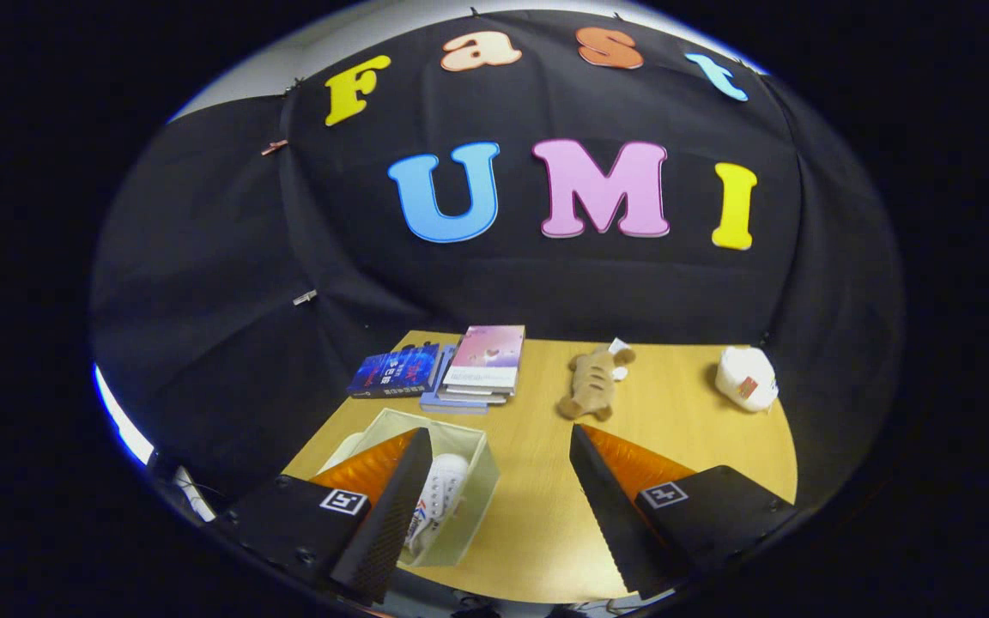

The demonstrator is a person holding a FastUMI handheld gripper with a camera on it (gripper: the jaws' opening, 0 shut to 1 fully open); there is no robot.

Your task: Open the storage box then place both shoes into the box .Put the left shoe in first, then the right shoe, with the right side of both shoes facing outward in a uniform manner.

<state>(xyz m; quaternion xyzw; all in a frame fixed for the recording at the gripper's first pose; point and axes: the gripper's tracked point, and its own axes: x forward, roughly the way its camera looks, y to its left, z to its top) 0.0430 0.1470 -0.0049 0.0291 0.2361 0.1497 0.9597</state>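
Nearest to us, our gripper (pixel 499 481) has its fingers spread wide with nothing held between them, only bare wooden surface (pixel 537 524) showing in the gap. The left finger overlaps the open storage box (pixel 482 481), a pale fabric-walled bin standing near the surface's front edge, and inside it we see a white shoe (pixel 439 498) lying on its side, laces showing; part of the box is hidden behind the finger, so we cannot tell whether a second shoe lies there too, nor which shoe this one is. Further on, well apart from the box, a plush toy (pixel 591 384) lies near the middle of the surface, a stack of books (pixel 482 365) sits beside a dark blue book (pixel 396 372) toward the back left, and a white rounded object (pixel 746 378) rests at the far right, all before the black cloth wall. We judge the box is already open and at least one shoe is placed. The risk from here: with the left finger so close over the soft box wall, a careless sweep could catch the rim and drag or tip the box, shifting the shoe so its right side no longer faces outward; and a second shoe dropped in loosely could land facing the wrong way.
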